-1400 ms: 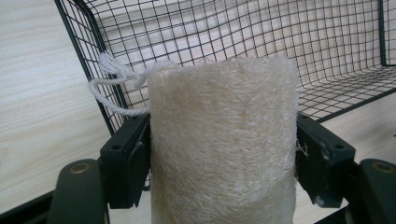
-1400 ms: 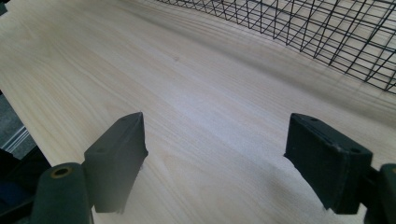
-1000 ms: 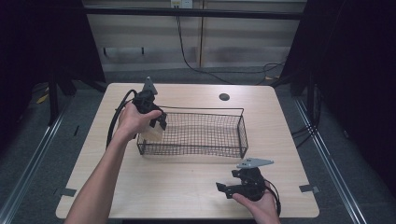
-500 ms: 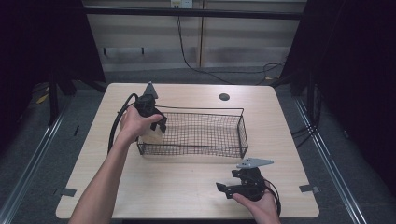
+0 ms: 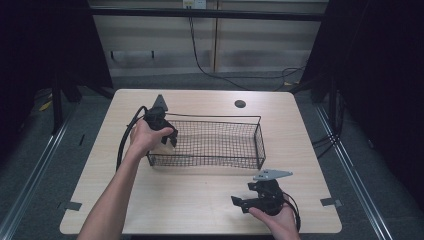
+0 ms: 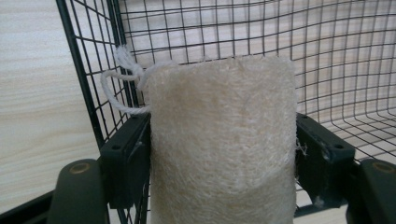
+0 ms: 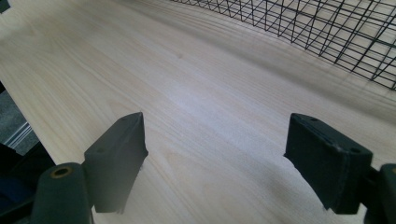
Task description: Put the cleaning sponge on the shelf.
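Dark curtains and a grey floor framed a pale wooden tabletop [image 5: 200, 200], on which a black wire basket [image 5: 220, 161] stood near the middle. At the basket's left end, the left tongs [image 5: 169, 140] pinched a pale, fibrous loofah pad [image 6: 222, 140] between their jaws, holding it upright just inside the mesh corner; its white string loop [image 6: 122, 88] hung against the wire. The right tongs [image 7: 224, 154] sat spread wide and empty, low over bare wood near the front edge, well apart from the basket. The step in hand looked like setting the loofah down in the basket. The likeliest trouble was that loop: so close to the mesh, it could catch on a wire and drag the pad askew or tug the light basket along when the tongs drew away. With nothing steadying the basket, a knock from the left jaws against the wall could also shift it.
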`<action>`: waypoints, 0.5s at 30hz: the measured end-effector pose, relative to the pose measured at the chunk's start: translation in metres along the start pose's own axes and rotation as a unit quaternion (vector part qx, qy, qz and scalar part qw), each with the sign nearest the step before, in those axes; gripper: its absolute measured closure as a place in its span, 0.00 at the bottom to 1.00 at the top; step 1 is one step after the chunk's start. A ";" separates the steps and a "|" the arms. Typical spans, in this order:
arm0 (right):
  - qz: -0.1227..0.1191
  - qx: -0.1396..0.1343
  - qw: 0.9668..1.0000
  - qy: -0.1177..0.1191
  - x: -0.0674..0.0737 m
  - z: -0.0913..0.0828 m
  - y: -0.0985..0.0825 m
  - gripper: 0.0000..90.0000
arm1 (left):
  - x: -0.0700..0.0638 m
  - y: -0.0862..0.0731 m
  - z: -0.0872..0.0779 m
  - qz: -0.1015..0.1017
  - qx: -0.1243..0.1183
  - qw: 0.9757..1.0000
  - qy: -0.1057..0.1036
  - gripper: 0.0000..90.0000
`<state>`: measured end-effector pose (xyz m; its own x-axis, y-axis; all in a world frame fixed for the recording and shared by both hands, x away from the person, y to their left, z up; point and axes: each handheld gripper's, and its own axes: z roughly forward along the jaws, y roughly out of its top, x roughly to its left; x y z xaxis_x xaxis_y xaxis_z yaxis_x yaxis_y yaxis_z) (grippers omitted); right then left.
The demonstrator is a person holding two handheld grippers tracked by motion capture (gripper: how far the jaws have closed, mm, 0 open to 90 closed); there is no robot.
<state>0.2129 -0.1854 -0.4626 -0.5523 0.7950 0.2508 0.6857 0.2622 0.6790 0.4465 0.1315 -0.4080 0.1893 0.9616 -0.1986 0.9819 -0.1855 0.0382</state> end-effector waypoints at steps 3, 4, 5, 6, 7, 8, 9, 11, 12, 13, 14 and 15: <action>-0.002 0.001 1.000 0.003 0.000 0.000 0.000 0.22 | -0.003 0.002 0.005 0.004 0.005 1.000 0.009 0.31; -0.002 0.001 1.000 0.003 0.000 0.000 0.000 0.22 | -0.003 0.002 0.005 0.004 0.005 1.000 0.009 0.31; -0.002 0.004 1.000 0.002 0.001 0.000 0.000 0.22 | -0.007 0.003 0.007 0.002 0.001 1.000 0.014 0.31; -0.002 0.004 1.000 0.003 0.001 0.000 0.000 0.22 | -0.008 0.004 0.008 0.005 0.004 1.000 0.014 0.31; -0.003 0.004 1.000 0.004 0.001 0.000 0.000 0.22 | -0.009 0.004 0.010 0.003 0.006 1.000 0.015 0.31; -0.003 0.004 1.000 0.004 0.001 0.000 0.000 0.22 | -0.009 0.004 0.010 0.003 0.006 1.000 0.015 0.31; -0.003 0.004 1.000 0.003 0.001 0.000 0.000 0.22 | -0.011 0.004 0.011 0.003 0.005 1.000 0.018 0.31; -0.003 0.003 1.000 0.004 0.001 0.000 0.000 0.22 | -0.012 0.004 0.012 0.008 0.004 1.000 0.015 0.31; -0.004 0.003 1.000 0.003 0.000 0.000 0.000 0.22 | -0.012 0.004 0.013 0.008 0.002 1.000 0.016 0.31; -0.004 0.003 1.000 0.002 0.000 0.000 0.000 0.22 | -0.012 0.004 0.014 0.002 0.000 1.000 0.020 0.31; -0.004 0.003 1.000 0.002 0.000 0.000 0.000 0.22 | -0.012 0.004 0.015 0.004 0.004 1.000 0.022 0.31; -0.005 0.003 1.000 0.003 0.001 0.000 0.000 0.22 | -0.010 0.004 0.017 -0.001 0.004 1.000 0.024 0.31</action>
<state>0.2121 -0.1848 -0.4623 -0.5612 0.7895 0.2485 0.6833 0.2725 0.6774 0.4484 0.1174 -0.4224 0.1868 0.9707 -0.1509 0.9824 -0.1845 0.0298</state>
